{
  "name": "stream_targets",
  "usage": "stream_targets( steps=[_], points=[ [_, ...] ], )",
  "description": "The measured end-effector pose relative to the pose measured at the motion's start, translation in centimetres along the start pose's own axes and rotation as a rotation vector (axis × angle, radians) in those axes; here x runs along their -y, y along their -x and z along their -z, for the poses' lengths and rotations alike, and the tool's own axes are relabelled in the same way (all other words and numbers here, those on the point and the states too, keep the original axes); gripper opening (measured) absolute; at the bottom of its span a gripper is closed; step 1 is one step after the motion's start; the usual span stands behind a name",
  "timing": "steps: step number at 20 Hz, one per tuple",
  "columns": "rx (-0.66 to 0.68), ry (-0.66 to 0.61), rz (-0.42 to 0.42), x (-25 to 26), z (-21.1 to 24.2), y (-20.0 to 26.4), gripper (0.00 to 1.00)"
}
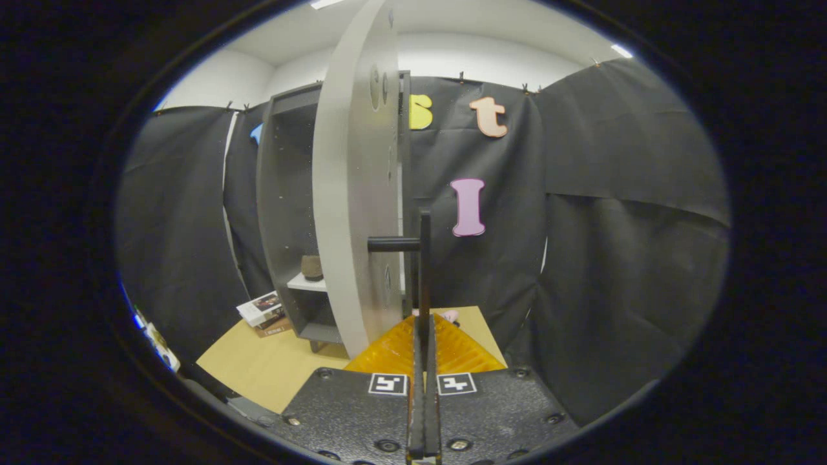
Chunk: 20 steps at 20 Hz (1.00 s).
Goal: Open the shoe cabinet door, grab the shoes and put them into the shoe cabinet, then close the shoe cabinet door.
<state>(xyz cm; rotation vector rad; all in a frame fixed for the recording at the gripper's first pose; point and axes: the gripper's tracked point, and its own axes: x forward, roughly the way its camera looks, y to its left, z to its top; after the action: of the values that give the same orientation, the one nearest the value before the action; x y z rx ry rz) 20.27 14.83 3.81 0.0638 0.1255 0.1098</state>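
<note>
Door [354, 194] stood edge-on to the camera, swung well out from the cabinet [284, 213], which lay far and to the left. A dark bar handle [423, 258] ran upright off the door's right face on a short horizontal post [394, 244]. The gripper [424, 336] had its two fingers pressed close on either side of that bar, with no gap visible between them, so it appeared to be pinching the handle.

Inside the cabinet, a brown shoe [312, 267] sat on the pale shelf [307, 282], far left of the fingers and beyond the door's edge. Something small and pink [450, 315] lay on the wooden floor [271, 365] just beyond the fingertips; whether it was a second shoe could not be told. Books [261, 310] lay stacked on the floor near the cabinet's left foot.

Judging from this, the step in hand was swinging the door by its handle, probably to close it if the shoe on the shelf was the last one. The grip was narrow and the bar thin, so the fingers could slide along it or twist off if the pull left the door's arc. A hard push might slam the door or rock the cabinet. If the pink thing was a shoe, closing now would leave it outside.
</note>
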Motion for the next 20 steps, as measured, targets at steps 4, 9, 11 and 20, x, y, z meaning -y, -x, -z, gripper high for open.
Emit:
stream_targets(
  steps=[4,9,11,20],
  points=[
    [0.001,0.034,-0.051,-0.1,0.0,-0.1,0.04],
    [-0.002,0.019,-0.050,-0.1,0.2,0.3,0.05],
    [-0.003,0.034,-0.039,0.3,0.3,0.6,0.09],
    [-0.024,0.035,0.008,0.0,2.3,2.7,0.67]
  ],
)
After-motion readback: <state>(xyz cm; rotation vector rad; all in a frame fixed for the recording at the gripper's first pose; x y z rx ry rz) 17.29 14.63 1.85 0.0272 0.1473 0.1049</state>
